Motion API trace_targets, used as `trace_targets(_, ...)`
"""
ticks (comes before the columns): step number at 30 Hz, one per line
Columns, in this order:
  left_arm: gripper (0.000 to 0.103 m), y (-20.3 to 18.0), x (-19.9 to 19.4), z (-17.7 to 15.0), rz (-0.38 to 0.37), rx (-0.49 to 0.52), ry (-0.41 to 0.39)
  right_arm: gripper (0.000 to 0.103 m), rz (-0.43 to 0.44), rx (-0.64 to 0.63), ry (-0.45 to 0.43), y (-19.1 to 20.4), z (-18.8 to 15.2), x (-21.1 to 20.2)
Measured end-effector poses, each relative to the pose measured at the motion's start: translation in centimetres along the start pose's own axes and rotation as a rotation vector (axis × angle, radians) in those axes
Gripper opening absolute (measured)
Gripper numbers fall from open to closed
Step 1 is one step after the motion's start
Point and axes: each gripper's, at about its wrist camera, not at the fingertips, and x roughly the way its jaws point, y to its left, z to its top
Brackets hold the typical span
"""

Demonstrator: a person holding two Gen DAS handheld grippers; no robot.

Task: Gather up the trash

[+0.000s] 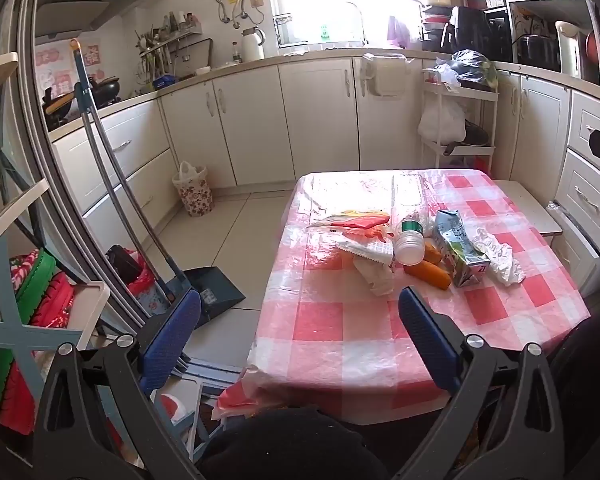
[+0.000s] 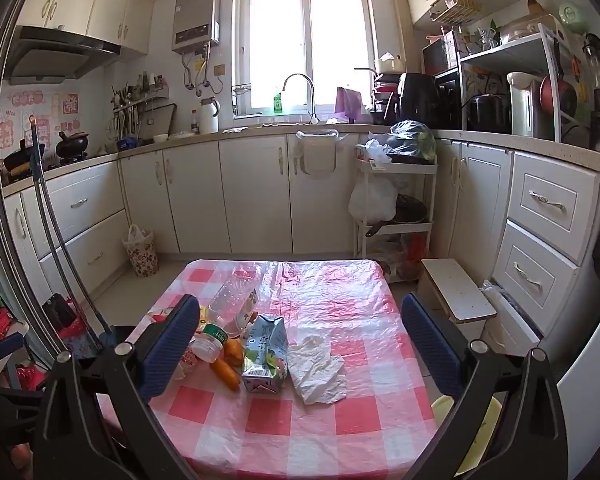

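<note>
Right wrist view shows both tongs, right [image 2: 300, 344] and left [image 1: 300, 328], spread wide and empty above the checked counter [image 2: 320, 428], where a crushed carton [image 2: 265, 354], crumpled tissue [image 2: 318, 368] and bottle [image 2: 230, 306] lie clustered, apparently awaiting pickup.
</note>
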Motion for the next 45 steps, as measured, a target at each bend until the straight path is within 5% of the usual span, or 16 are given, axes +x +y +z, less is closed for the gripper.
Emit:
trace_targets(21, 0.096, 0.1, -0.4, -0.2, -0.020, 0.000, -0.007, 0.097, 0.001, 0.001, 0.009, -0.4, 0.0, -0.1)
trace_targets(30, 0.096, 0.3, -0.5, -0.4, -0.015, 0.001, -0.004, 0.097, 0.079, 0.017, 0.048, -0.7, 1.0, 0.0)
trace_targets(39, 0.096, 0.3, -0.5, -0.4, -0.001, 0.013, 0.000, 0.097, 0.094, 0.057, 0.265, -1.2, -2.6, 3.6)
trace_targets(45, 0.096, 0.3, -0.4, -0.3, 0.007, 0.023, -0.002, 0.097, 0.125, 0.075, 0.250, -0.5, -3.2, 4.2)
